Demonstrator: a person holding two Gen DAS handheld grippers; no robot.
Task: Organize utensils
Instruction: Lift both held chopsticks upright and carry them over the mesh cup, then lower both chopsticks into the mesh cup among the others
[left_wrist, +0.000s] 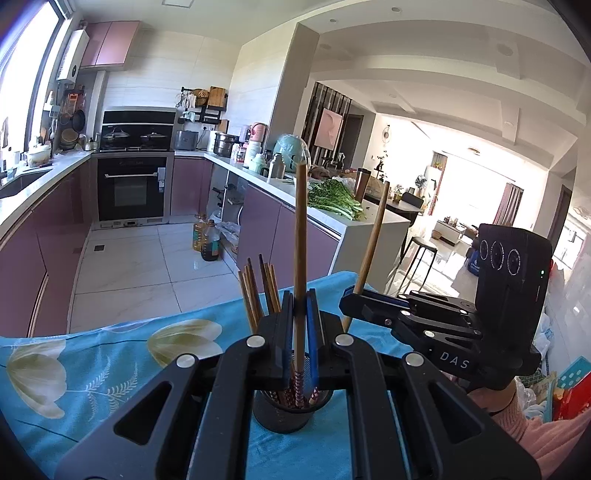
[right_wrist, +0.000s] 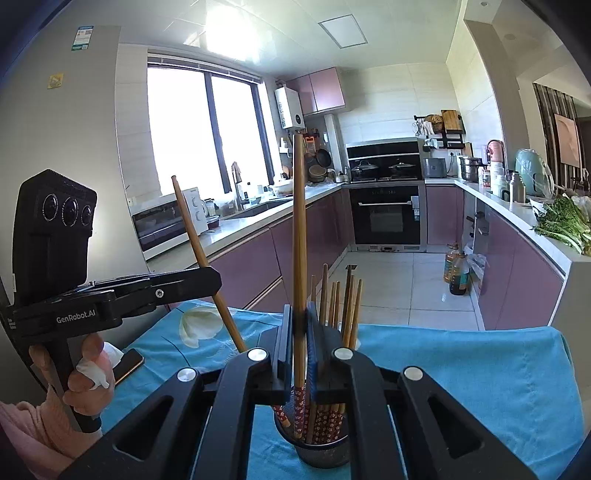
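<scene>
A dark cup (left_wrist: 284, 417) (right_wrist: 325, 454) stands on the blue cloth and holds several wooden chopsticks (left_wrist: 255, 291) (right_wrist: 343, 306) with patterned ends down. My left gripper (left_wrist: 299, 299) is shut on one upright chopstick (left_wrist: 300, 221) whose patterned end reaches into the cup. In the right wrist view that left gripper (right_wrist: 216, 275) comes in from the left, its chopstick (right_wrist: 195, 240) leaning. My right gripper (right_wrist: 300, 310) is shut on another upright chopstick (right_wrist: 298, 221) with its lower end in the cup. From the left wrist view the right gripper (left_wrist: 349, 295) sits to the right with its chopstick (left_wrist: 373, 240) tilted.
The blue floral tablecloth (right_wrist: 480, 369) covers the table. A phone (right_wrist: 129, 365) lies on it beside the person's hand, which holds a tissue (right_wrist: 96, 369). Beyond the table edge are the tiled floor, oil bottles (left_wrist: 207, 240) and a counter with greens (left_wrist: 332, 199).
</scene>
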